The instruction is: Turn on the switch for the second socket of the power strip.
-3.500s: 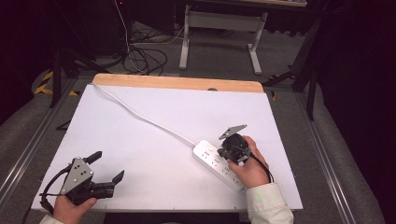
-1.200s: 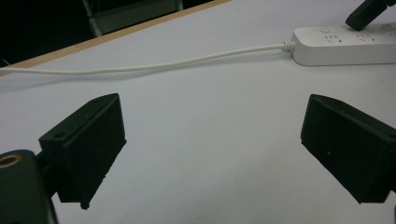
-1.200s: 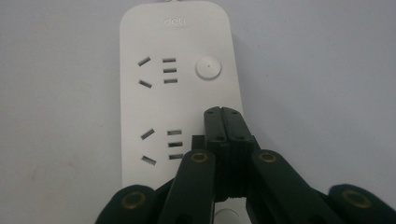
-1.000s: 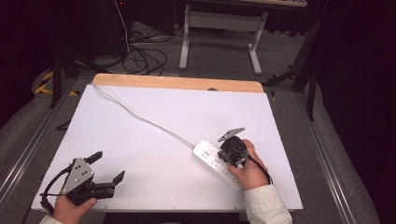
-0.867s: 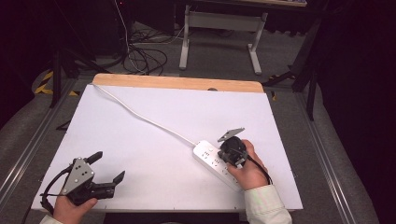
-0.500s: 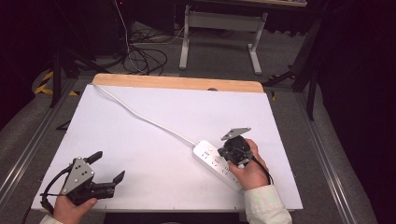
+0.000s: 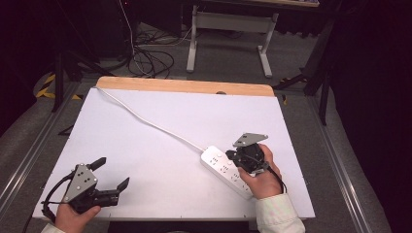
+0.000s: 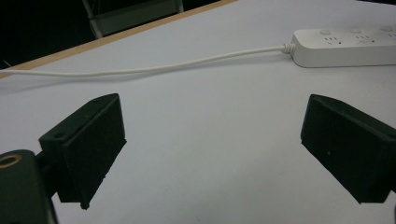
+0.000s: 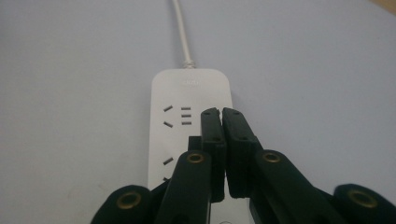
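A white surface (image 7: 160, 131) with a bare wooden strip along its far edge carried everything, and the white power strip (image 7: 227, 170) served as the landmark on it. The power strip lay flat toward the near right part of the surface, set at a slant, its socket face up. From the strip's far end a white cord (image 7: 145, 120) ran away across the surface to the far left corner, lying loosely on the white top.

The right gripper (image 7: 236, 156) sat directly over the power strip, held in the person's right hand (image 7: 260, 174), whose white sleeve reached in from the near edge. In the right gripper view its two black jaws were pressed together with nothing between them, their tips low over the socket face of the power strip (image 9: 191, 126), beside the first set of slots and pointing toward the cord end; whether the tips touched the plastic could not be told.

The left gripper (image 7: 111, 172) lay well to the left of the power strip, near the near left corner of the surface, in the person's left hand (image 7: 73, 217). Its jaws stood spread wide apart and empty, bare surface between them, with the power strip (image 8: 345, 46) and cord (image 8: 154, 69) far ahead of them in the left gripper view.
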